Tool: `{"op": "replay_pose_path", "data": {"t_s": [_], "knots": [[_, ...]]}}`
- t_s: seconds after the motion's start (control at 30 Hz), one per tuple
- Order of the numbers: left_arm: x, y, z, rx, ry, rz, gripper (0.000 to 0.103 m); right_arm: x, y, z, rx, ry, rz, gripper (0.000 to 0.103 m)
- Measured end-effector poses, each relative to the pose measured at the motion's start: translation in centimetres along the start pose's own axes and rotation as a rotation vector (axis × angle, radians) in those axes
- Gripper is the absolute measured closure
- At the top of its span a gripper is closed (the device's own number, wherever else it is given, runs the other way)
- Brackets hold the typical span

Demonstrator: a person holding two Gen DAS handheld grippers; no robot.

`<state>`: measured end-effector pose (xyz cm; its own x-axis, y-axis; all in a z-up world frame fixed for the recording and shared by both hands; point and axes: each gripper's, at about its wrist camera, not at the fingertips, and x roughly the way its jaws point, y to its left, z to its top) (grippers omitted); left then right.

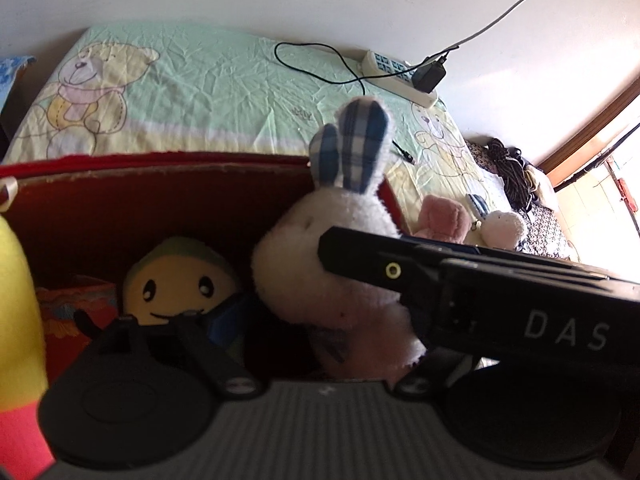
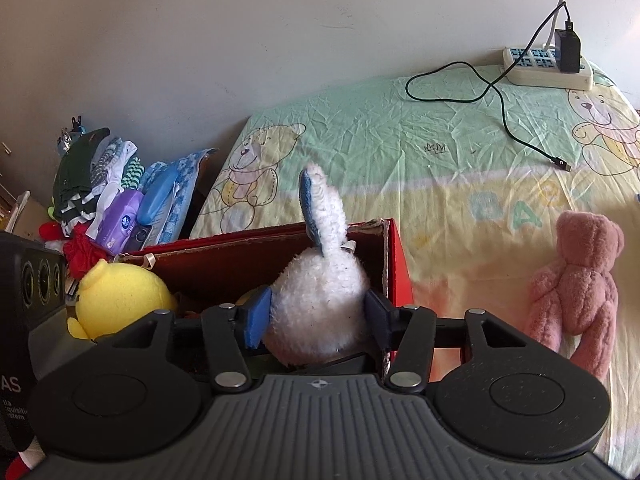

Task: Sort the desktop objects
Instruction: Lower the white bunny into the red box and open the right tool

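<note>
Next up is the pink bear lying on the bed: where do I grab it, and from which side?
Grip the pink bear across its torso, coming from above. It lies flat on the sheet, clear of the red box; the torso looks its bulkiest part, the limbs floppy.

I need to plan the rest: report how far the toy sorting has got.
Done: yellow plush and smiley plush sit in the red box. In hand: right gripper holds the white rabbit over the box. Left: pink bear lies on the bed.

White power strip point(image 2: 548, 67) against the wall on the bear-print sheet point(image 2: 360, 128), black charger point(image 2: 568, 51) plugged in, black cable point(image 2: 496, 92) looping across. Folded clothes point(image 2: 100, 176) piled far left.
</note>
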<state>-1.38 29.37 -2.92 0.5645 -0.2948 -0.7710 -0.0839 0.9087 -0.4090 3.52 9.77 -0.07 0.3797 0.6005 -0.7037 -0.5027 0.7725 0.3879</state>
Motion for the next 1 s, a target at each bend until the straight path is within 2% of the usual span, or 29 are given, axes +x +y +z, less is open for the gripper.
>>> {"op": "replay_pose_path", "data": {"t_s": [0.07, 0.27, 0.4, 0.7, 0.8, 0.9, 1.0], "knots": [[-0.7, -0.2, -0.1, 0.009, -0.022, 0.022, 0.007, -0.6, -0.3, -0.1, 0.023, -0.028, 0.014, 0.048], [-1.7, -0.4, -0.3, 0.026, -0.041, 0.042, 0.007, -1.4, -0.8, -0.7, 0.062, -0.077, 0.053, 0.046], [-1.6, -0.8, -0.4, 0.032, -0.044, 0.030, 0.007, -2.0, -0.7, -1.2, 0.040, -0.128, 0.012, 0.051], [-0.7, -1.0, -0.8, 0.033, -0.023, 0.046, 0.007, -3.3, -2.5, -2.5, 0.116, -0.141, 0.045, 0.054], [-0.7, -1.3, -0.9, 0.048, -0.030, 0.046, 0.007, -4.1, -2.9, -3.0, 0.128, -0.177, 0.062, 0.055], [-0.3, -1.9, -0.9, 0.076, -0.031, 0.057, 0.007, -5.0, -3.9, -3.4, 0.174, -0.217, 0.084, 0.061], [-0.5, -1.9, -1.0, 0.073, -0.037, 0.067, 0.007, -6.1, -5.0, -3.9, 0.193, -0.268, 0.074, 0.063]]}}
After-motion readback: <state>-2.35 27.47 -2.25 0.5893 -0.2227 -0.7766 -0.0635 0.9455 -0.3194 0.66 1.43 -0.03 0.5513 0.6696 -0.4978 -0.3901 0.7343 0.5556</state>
